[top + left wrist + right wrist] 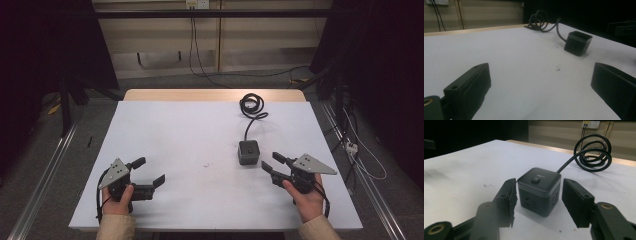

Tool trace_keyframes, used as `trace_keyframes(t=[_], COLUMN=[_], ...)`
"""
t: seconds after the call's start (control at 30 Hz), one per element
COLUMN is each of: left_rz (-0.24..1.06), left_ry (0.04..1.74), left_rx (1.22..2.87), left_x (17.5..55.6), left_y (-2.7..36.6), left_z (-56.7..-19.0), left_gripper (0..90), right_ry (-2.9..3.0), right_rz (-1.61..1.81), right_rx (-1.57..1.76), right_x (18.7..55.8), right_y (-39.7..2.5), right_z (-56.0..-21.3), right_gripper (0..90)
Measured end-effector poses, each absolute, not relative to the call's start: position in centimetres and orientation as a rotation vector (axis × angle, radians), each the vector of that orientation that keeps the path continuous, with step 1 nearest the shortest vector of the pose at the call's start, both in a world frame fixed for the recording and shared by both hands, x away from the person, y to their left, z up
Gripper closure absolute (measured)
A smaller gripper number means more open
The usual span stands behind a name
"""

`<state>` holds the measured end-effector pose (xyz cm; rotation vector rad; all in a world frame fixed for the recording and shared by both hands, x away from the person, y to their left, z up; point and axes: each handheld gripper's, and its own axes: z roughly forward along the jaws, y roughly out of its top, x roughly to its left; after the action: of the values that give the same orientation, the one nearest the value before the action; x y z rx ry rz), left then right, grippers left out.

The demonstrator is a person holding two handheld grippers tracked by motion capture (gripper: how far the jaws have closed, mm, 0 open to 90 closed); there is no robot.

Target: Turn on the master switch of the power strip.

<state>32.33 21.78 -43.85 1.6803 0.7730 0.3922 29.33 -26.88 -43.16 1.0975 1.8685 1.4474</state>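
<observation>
— High view? Any writing?
— None readable from up there. Dark socket cube (248, 152) standing upright on the white table (175, 130), right of centre, button face up. Cord (251, 112) running from its far side straight toward the far edge, ending in a coil. Right gripper (273, 163) just beside the cube's near right corner, jaws spread wide, holding nothing. Left gripper (148, 171) well apart at the near left, jaws wide too, pointing right.
— Left gripper view?
— Both black jaws far apart, bare table between. Cube (577, 43) far off to the upper right, one socket face turned this way, slots too dim to count. Coil of cord (539, 22) behind it. Small dark specks (558, 68) on the table. Right jaw cut off by the frame edge.
— Right gripper view?
— Cube (539, 191) close ahead, between the wide-open jaws but untouched. Round button (535, 180) on top, next to a pale logo too small and blurred to read. Cord (595, 152) leaving the back, looping at upper right.
</observation>
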Motion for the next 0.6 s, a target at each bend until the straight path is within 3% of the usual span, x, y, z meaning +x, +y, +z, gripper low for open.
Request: trace_keyframes(t=[0.6], left_rz=[0.39], left_ry=[0.772], left_rx=[1.683], left_x=[32.32], left_y=[21.77], left_z=[-43.85], left_gripper=[2.4], right_ry=[1.892], right_rz=[1.449], right_rx=[1.117], right_x=[30.36], right_y=[-26.85], right_z=[-42.98], right_gripper=[59.0])
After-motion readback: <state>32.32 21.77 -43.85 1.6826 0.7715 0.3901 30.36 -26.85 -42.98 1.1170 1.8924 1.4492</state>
